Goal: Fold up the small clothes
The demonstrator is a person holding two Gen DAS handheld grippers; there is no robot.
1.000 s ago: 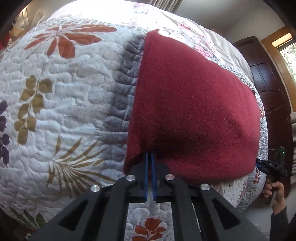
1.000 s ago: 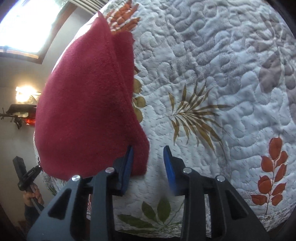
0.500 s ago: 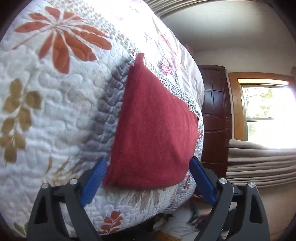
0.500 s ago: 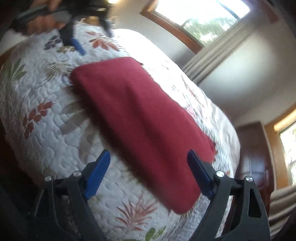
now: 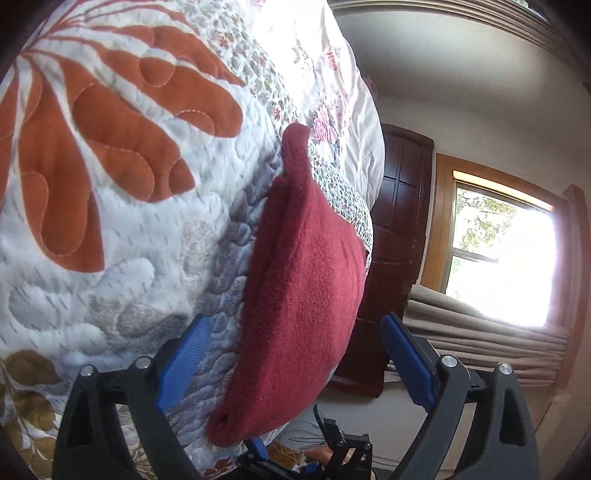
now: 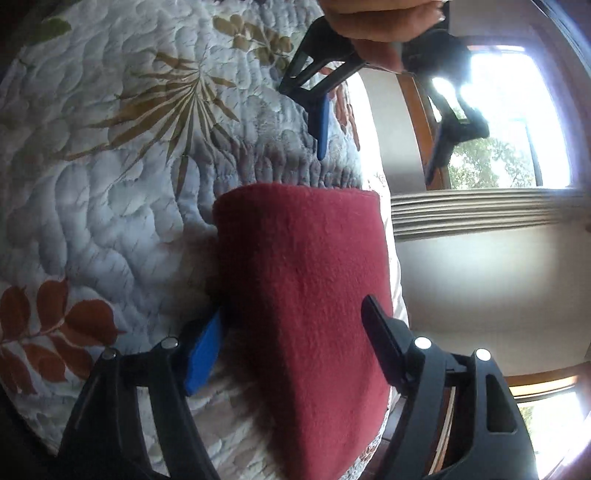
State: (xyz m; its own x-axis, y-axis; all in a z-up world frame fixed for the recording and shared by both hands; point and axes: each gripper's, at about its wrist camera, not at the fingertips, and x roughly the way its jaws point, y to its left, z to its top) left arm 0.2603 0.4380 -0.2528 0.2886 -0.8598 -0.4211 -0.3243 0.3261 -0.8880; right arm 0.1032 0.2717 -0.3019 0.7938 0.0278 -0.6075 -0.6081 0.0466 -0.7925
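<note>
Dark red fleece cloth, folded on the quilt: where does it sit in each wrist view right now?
Left wrist: the dark red fleece cloth runs from centre to lower centre, between the open fingers.
Right wrist: it fills centre to bottom, between the open fingers.
Shared landmark: the white leaf-print quilt beneath it.

red cloth (image 6: 306, 295): near end runs off the bottom edge in the right view | quilt (image 5: 110, 258): blurry up close, under-cloth part hidden | other gripper (image 5: 332, 454): mostly cut off at the bottom | hand (image 6: 376, 22): only fingers show
</note>
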